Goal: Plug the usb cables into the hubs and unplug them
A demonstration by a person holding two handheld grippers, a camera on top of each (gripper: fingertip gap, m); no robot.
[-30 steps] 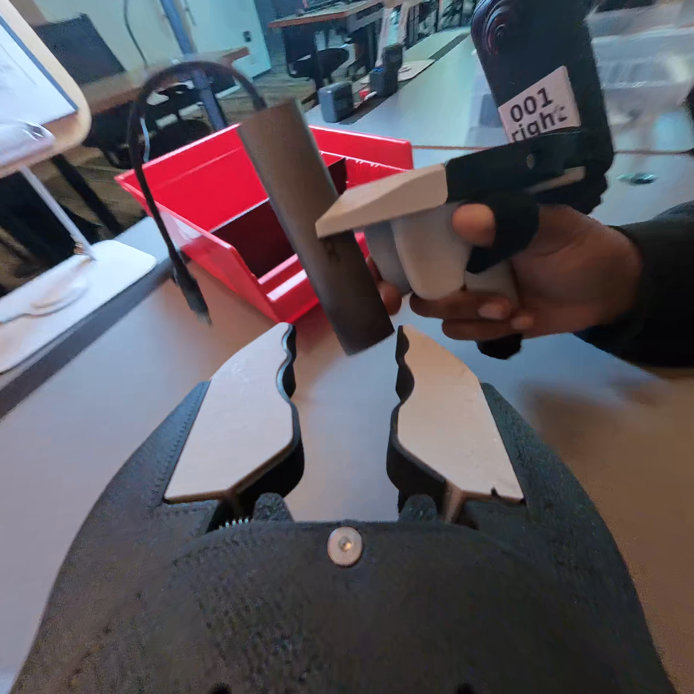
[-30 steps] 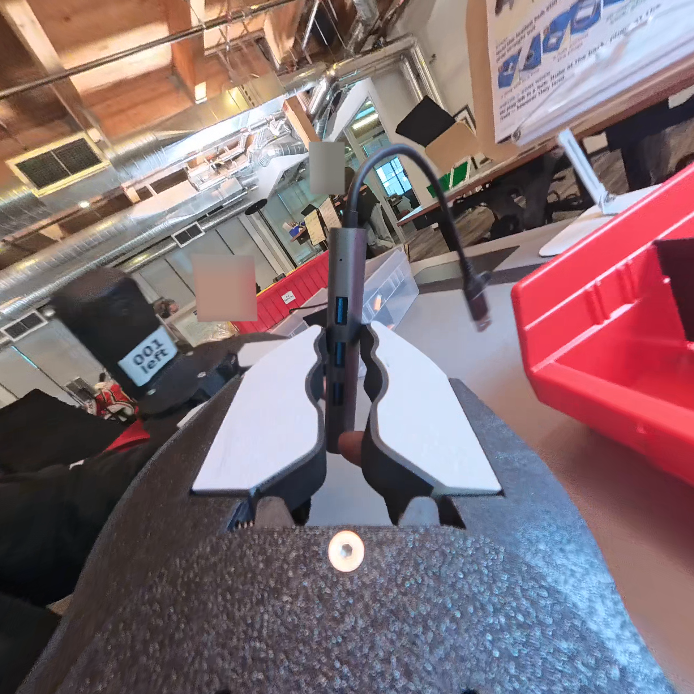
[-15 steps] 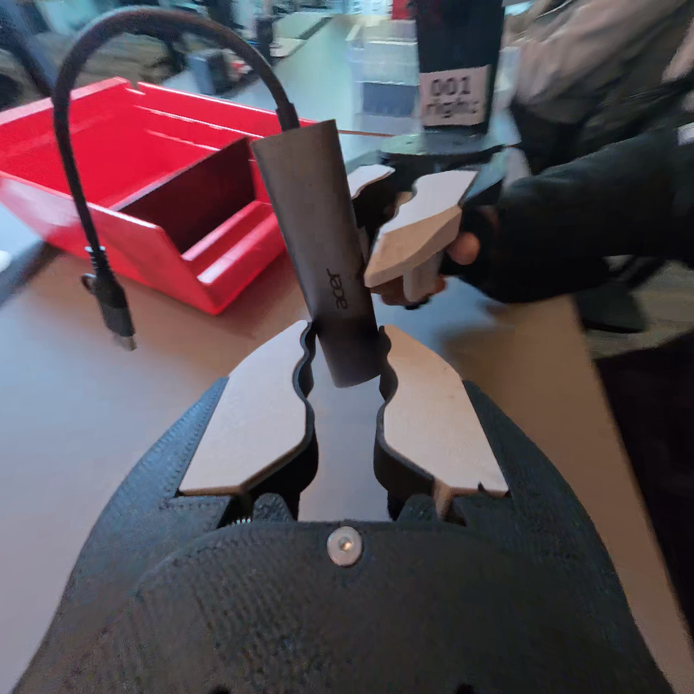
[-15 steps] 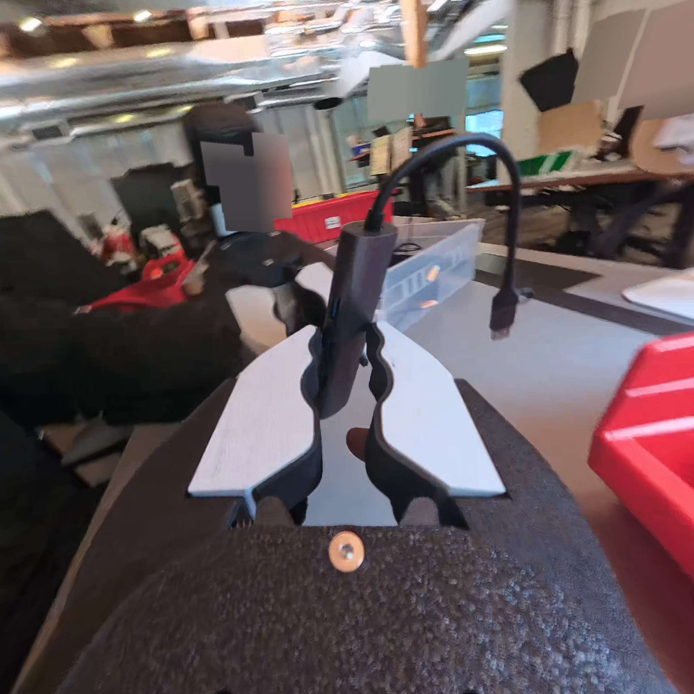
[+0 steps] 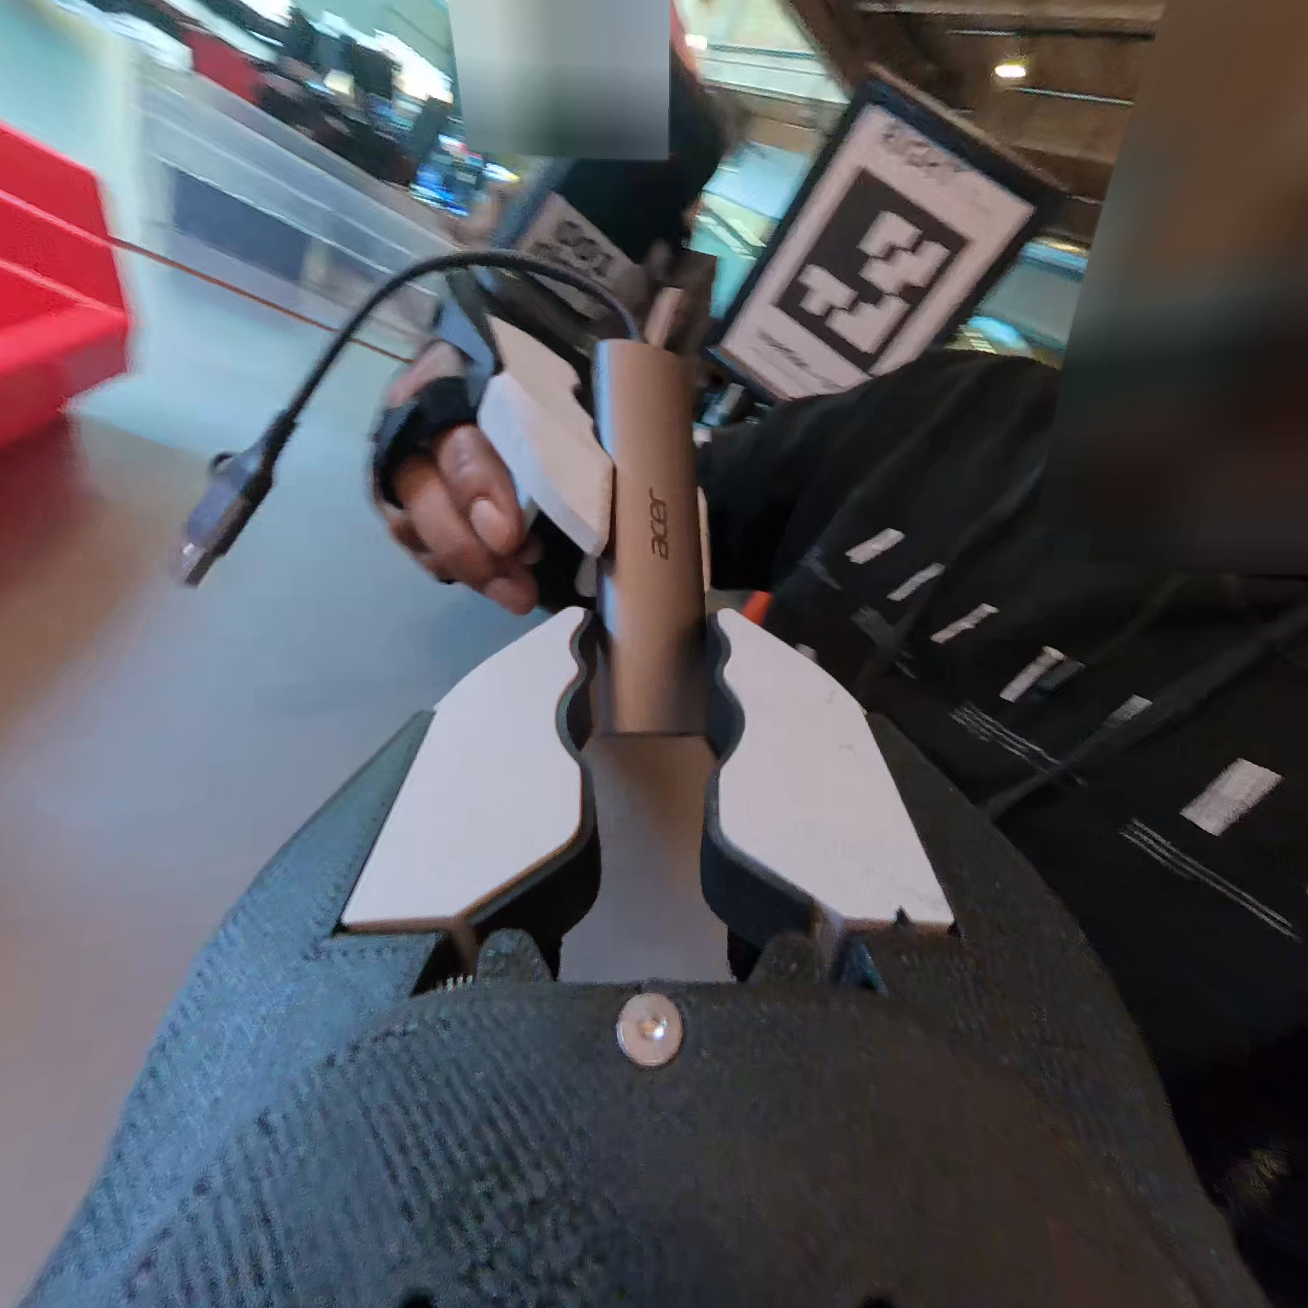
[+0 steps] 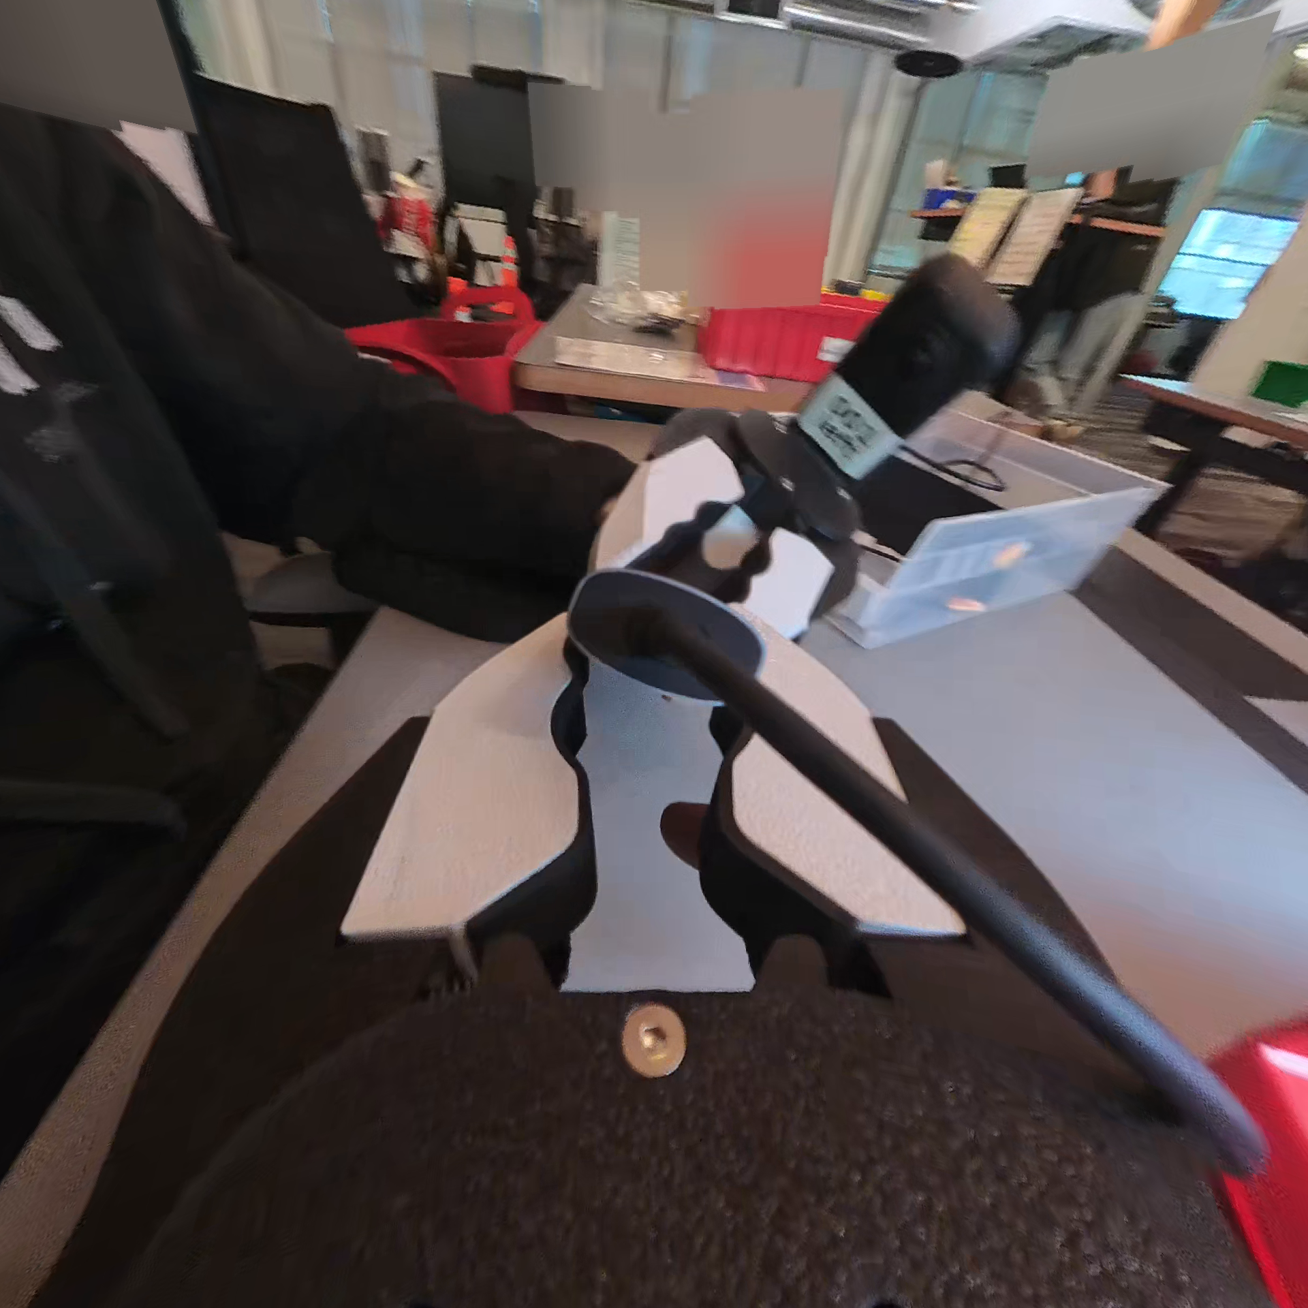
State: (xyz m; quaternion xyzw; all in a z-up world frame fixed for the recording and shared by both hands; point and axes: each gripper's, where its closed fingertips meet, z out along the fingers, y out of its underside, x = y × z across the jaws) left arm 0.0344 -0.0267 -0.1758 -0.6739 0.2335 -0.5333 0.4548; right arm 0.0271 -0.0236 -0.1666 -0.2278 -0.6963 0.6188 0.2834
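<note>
**A:** Where's the hub?

**B:** In the air above the desk, upright in the left wrist view. Its lower end sits between the fingers of the left hand-held gripper.

**A:** Is it clamped?

**B:** It looks so. The jaws are narrowed to the hub's width and both pads touch its sides.

**A:** And the right hand-held gripper?

**B:** It is higher up on the same hub. From the left camera, one white finger lies against the hub's left side and a sliver of the other shows on its right. From its own camera the hub is seen end-on at the fingertips. The jaws stand partly apart, and I can't tell whether they actually grip.

**A:** The cable?

**B:** It is black and leaves the hub's top end, then arcs over to the left. Its plug hangs free above the desk, touching nothing.

**A:** What else is there?

**B:** A red bin is at the left of the left view. A clear box sits farther along the desk. A person's dark sleeve lies over the desk's near edge.
</note>
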